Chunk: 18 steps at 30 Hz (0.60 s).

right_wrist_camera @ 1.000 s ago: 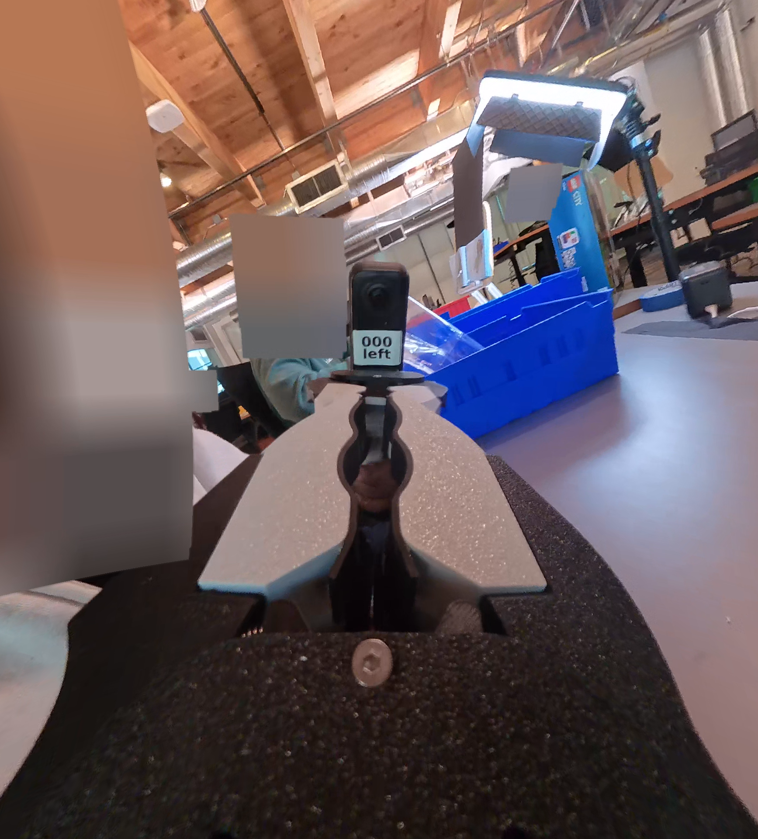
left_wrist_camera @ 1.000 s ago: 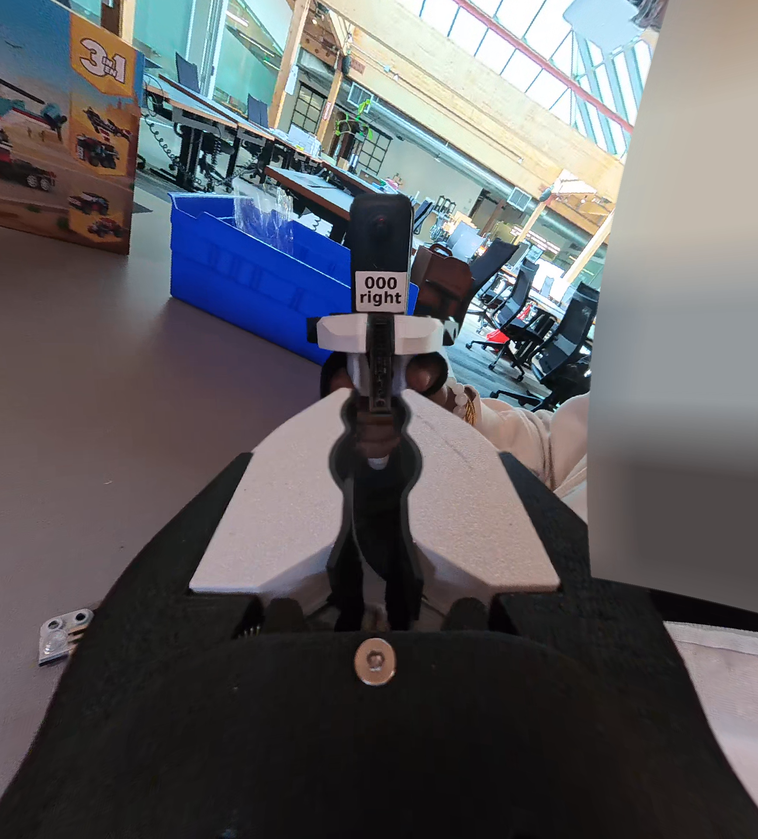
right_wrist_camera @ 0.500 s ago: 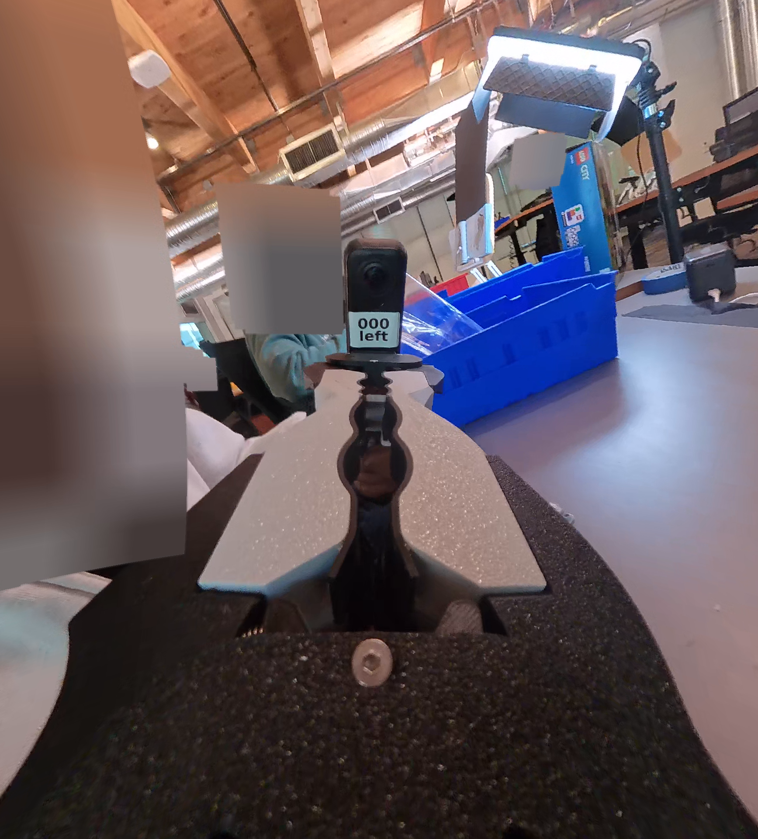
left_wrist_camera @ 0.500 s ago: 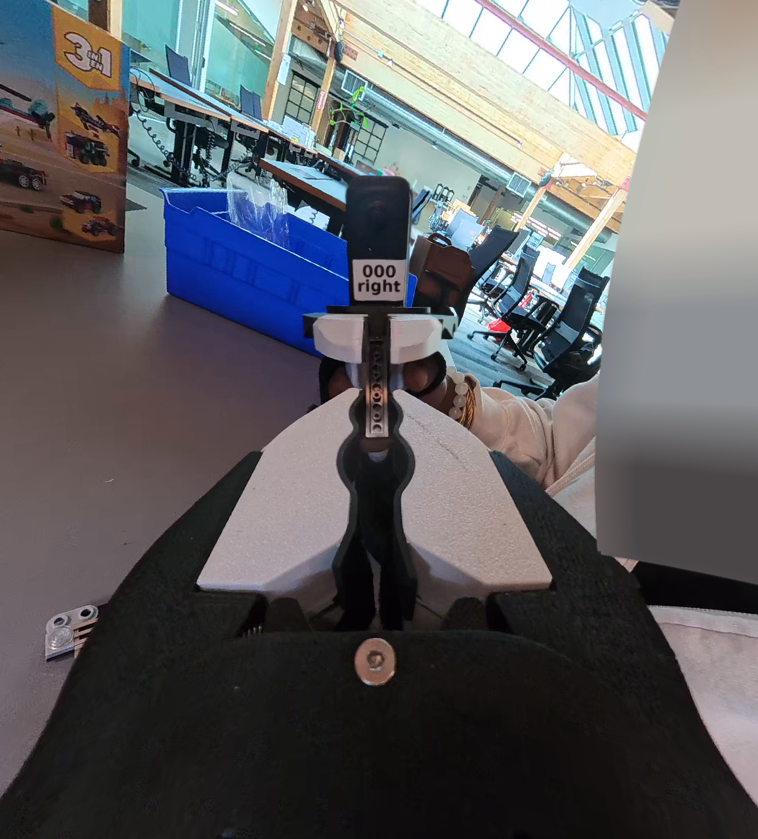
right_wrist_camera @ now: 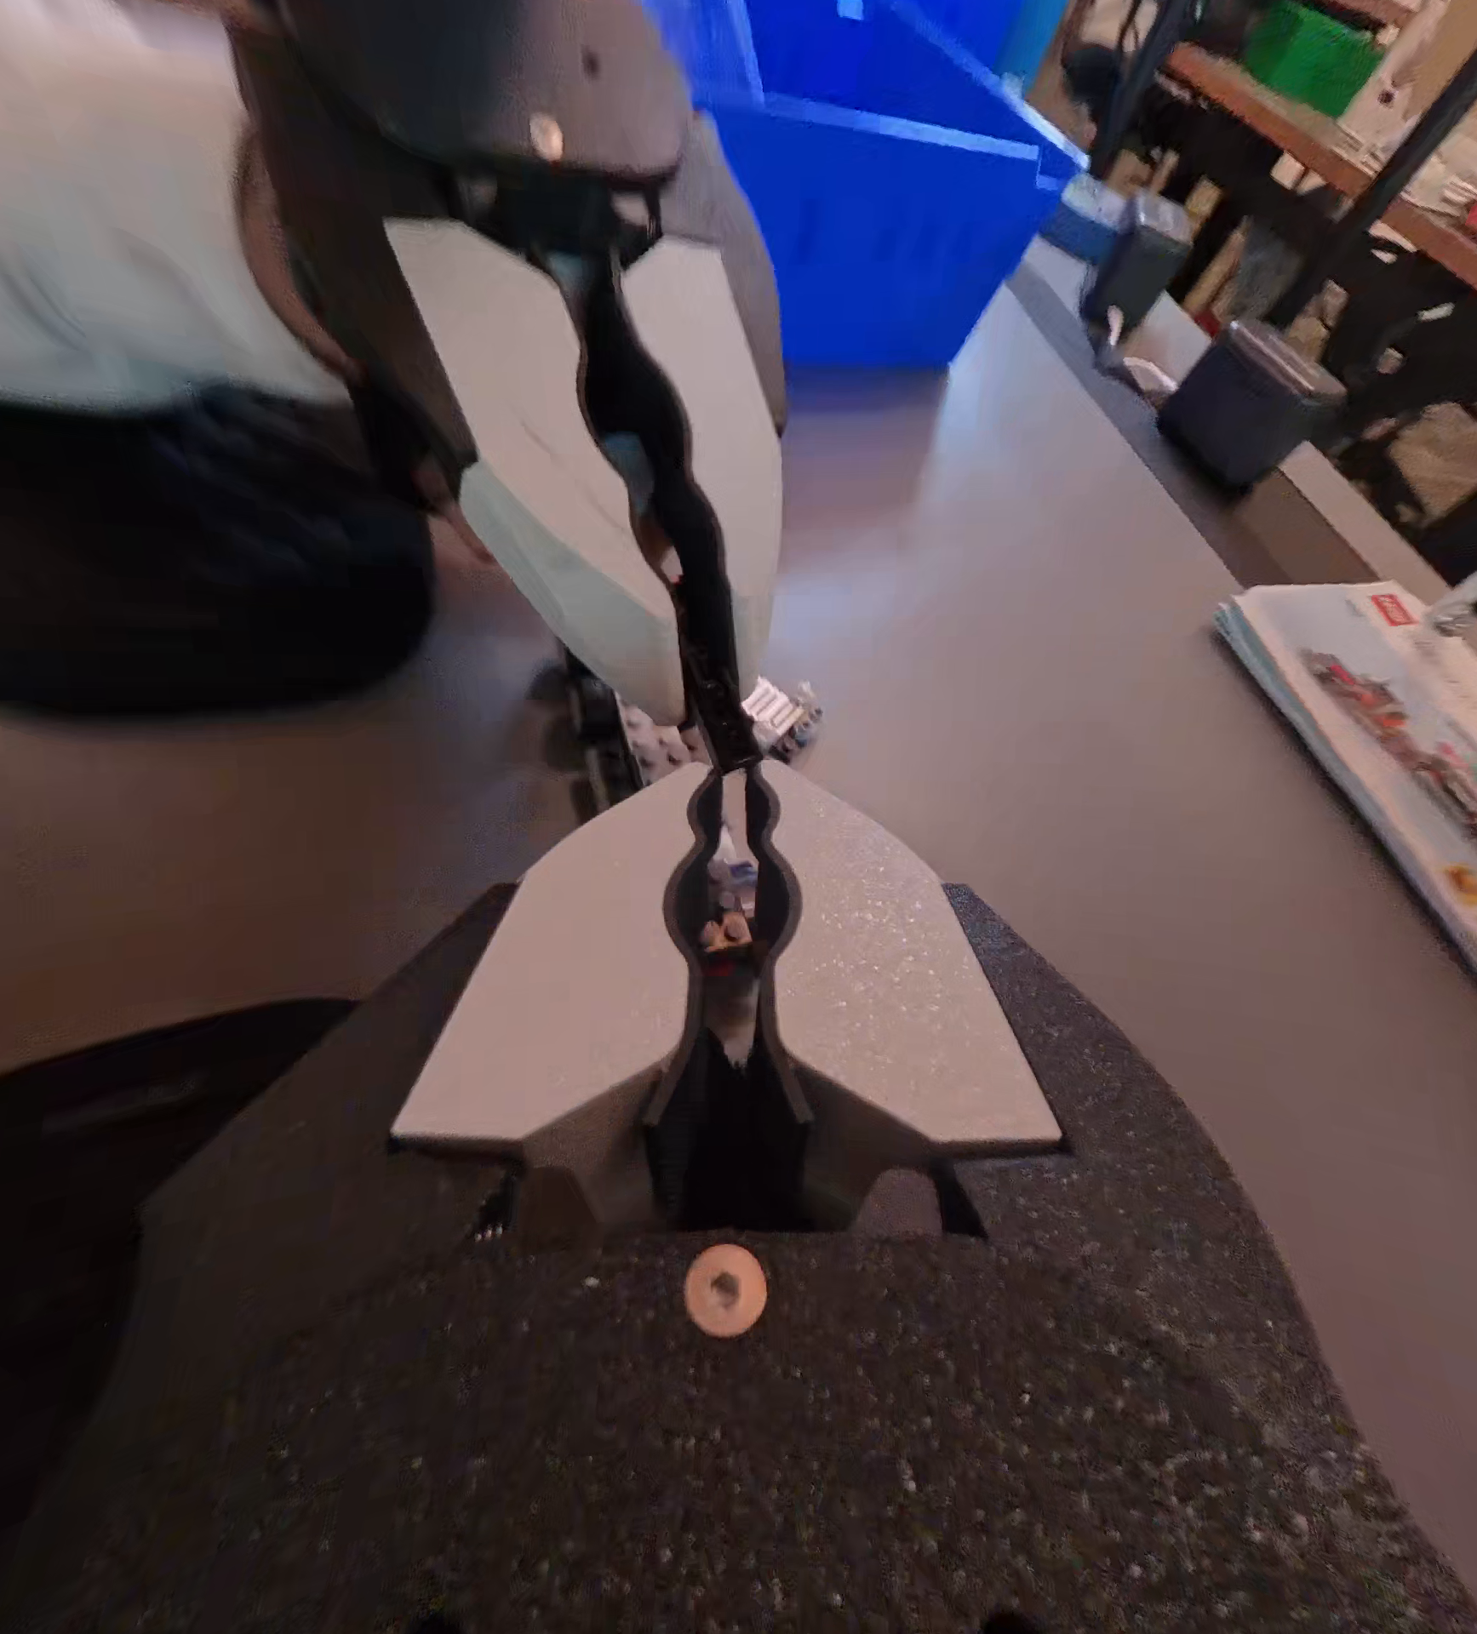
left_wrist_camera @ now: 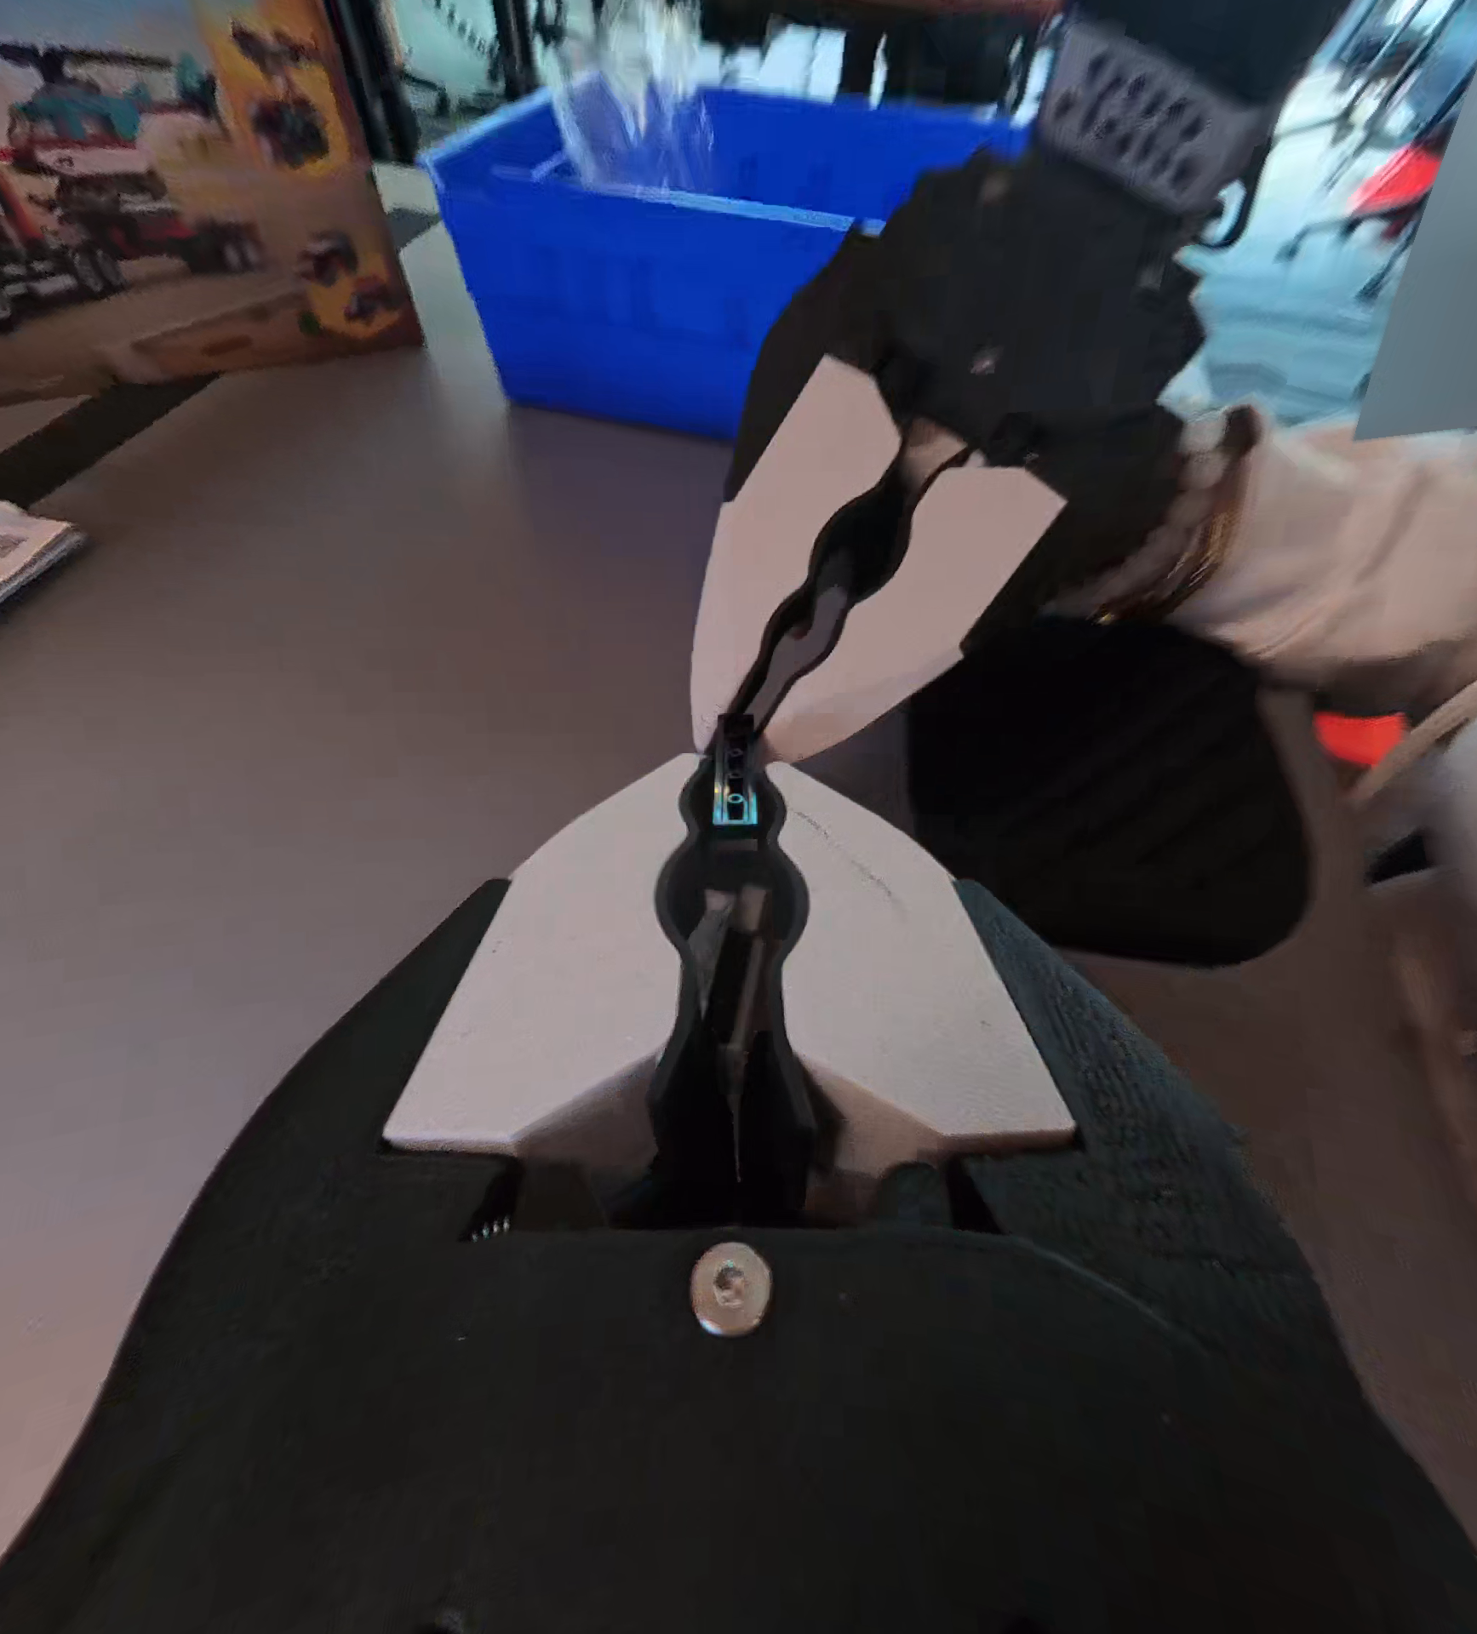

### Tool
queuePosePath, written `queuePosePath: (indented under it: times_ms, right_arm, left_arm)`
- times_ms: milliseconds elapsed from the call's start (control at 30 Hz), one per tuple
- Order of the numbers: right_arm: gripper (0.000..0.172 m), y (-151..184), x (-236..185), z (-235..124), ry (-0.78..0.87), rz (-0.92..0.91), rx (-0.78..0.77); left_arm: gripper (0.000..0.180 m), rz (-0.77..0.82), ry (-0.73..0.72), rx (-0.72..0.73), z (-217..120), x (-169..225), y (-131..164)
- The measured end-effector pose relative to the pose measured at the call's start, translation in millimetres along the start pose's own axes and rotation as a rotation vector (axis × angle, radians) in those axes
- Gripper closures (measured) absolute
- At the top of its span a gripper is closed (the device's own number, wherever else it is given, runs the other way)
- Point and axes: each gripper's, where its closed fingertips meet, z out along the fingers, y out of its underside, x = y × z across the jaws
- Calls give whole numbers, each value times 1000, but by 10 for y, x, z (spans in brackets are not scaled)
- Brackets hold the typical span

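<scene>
**Black studded strip pinched between two claws**

Black studded strip (left_wrist_camera: 735,787) sits up off the table (left_wrist_camera: 275,707), caught at the meeting point of both claws. The left claw (left_wrist_camera: 730,778) is clenched on the nearer end. Its two pale fingers (left_wrist_camera: 593,928) press on the strip's long edges, and the row of studs faces the left wrist camera. From there the strip runs forward into the right claw (left_wrist_camera: 739,729), which comes down from the upper right. Its tips close to a narrow slit around the strip's far end, so the two claws stand tip to tip with only the strip between them.

In the right wrist view the right claw (right_wrist_camera: 730,776) has the end of the strip (right_wrist_camera: 721,707) right at its fingertips. The left claw (right_wrist_camera: 699,725) leans in from above. Just beneath the tips, a grey studded plate (right_wrist_camera: 655,747) and a few small pieces lie on the table, among them a white ridged one (right_wrist_camera: 770,707). They are blurred and partly hidden by the fingers.

A cream sleeve (left_wrist_camera: 1354,548) trails behind the right claw. A booklet (right_wrist_camera: 1380,752) lies flat off to one side. Farther back stand a blue bin (left_wrist_camera: 628,265), a printed toy box (left_wrist_camera: 142,221) beside it, and a small dark box (right_wrist_camera: 1239,416) near the table's edge.
</scene>
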Motion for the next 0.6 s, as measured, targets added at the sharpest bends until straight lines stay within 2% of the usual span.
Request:
queuePosePath:
  times_ms: [33,100,133,200,267,367,467,533,600]
  right_arm:
    - [172,46,-44,25,-18,-28,-34]
    - [172,-70,-215,84,-121,17,47]
    - [172,-129,-213,88,-119,31,88]
    - [172,-194,-116,48,-94,100,156]
    - [169,-341,5,-87,-98,215,310]
    - [160,-479,90,-243,-221,459,496]
    - [150,-562,50,-272,-367,620,582]
    - [155,-605,21,-294,-419,652,616]
    - [164,-600,14,-301,-402,625,614]
  left_arm:
    - [172,5,-13,-2,5,-14,8]
    - [173,-121,96,141,-58,84,-225]
    - [172,-156,115,165,-92,80,-271]
    - [173,-189,64,172,-134,-40,-236]
    - [173,-277,109,199,-161,-78,-211]
    - [173,-414,268,323,-219,-3,-355]
    - [172,-444,332,370,-218,83,-428]
    - [172,-430,337,354,-177,132,-419]
    - [172,-415,339,344,-152,164,-413]
